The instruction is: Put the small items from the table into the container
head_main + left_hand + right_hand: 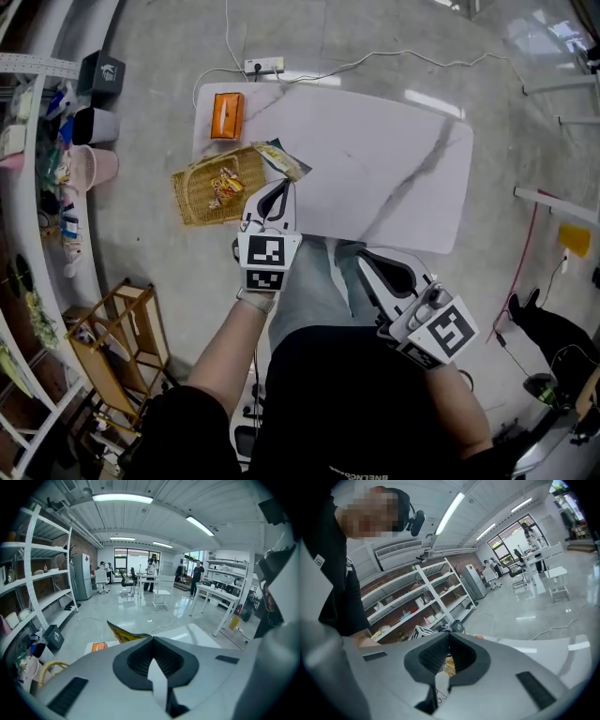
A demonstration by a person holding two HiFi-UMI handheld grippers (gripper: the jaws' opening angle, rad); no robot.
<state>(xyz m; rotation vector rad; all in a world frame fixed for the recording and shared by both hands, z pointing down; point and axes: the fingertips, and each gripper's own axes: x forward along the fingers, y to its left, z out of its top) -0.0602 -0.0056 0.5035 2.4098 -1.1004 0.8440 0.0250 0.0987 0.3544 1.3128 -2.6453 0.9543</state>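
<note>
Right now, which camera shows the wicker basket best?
The head view: the whole wicker basket shows from above, a packet inside. The left gripper view catches only a piece of its rim; the right gripper view shows none of it clearly.

No legible txt anywhere. White print at the hem of the black shirt [356,412] is cut off & too small to read, and the black bin [101,73] on the floor has a white logo w/ no readable letters. Left cube [266,258] & right cube [448,330] show only b/w square marker patterns, no chars.
</note>
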